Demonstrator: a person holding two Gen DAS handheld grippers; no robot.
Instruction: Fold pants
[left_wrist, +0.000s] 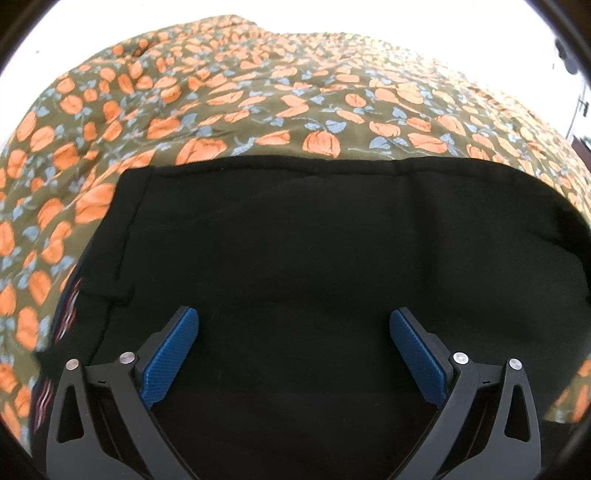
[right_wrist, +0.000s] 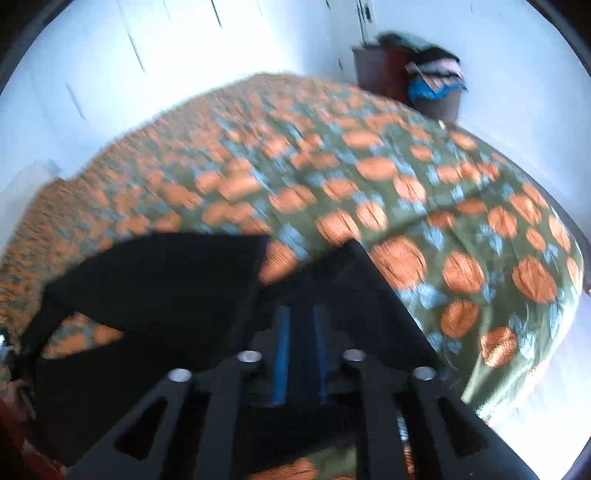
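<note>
Our left gripper (left_wrist: 294, 328) hangs released over the black pants (left_wrist: 314, 258), low in the frame. Our right gripper (right_wrist: 301, 325) grasps pants cloth above the bedspread (right_wrist: 406, 177).

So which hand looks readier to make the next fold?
The right. Its tool is shut on the black pants, lifting a corner off the bedspread; the left tool hangs open, gripping nothing.

One pair of black pants (left_wrist: 314, 240), one floral bedspread (left_wrist: 258, 92) — two claws.
</note>
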